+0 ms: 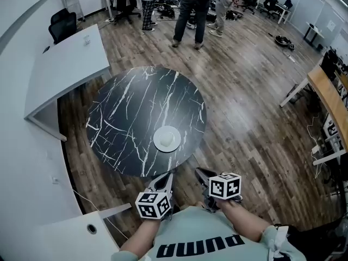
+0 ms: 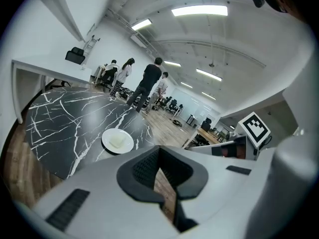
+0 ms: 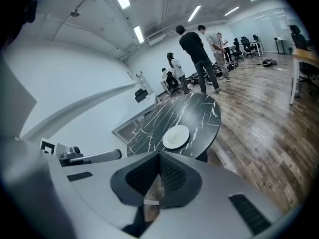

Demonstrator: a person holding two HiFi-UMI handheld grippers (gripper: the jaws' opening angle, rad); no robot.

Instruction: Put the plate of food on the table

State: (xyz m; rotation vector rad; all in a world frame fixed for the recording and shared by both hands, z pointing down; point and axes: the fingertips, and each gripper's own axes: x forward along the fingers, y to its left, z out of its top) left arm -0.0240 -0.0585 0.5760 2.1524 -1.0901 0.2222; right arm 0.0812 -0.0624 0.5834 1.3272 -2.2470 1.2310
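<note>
A white plate (image 1: 166, 139) with a pale piece of food on it rests on the round black marble table (image 1: 130, 118), near the table's front edge. The same plate (image 2: 117, 140) (image 3: 176, 136) shows in both gripper views, well ahead of the jaws. My left gripper (image 1: 162, 182) and right gripper (image 1: 203, 174) hang side by side in front of my chest, short of the table. Each has its jaws closed together with nothing between them.
A long white counter (image 1: 65, 64) runs along the left of the table, with a black chair (image 1: 62, 23) behind it. Several people (image 1: 190, 10) stand on the wooden floor at the back. Desks (image 1: 331, 99) line the right side.
</note>
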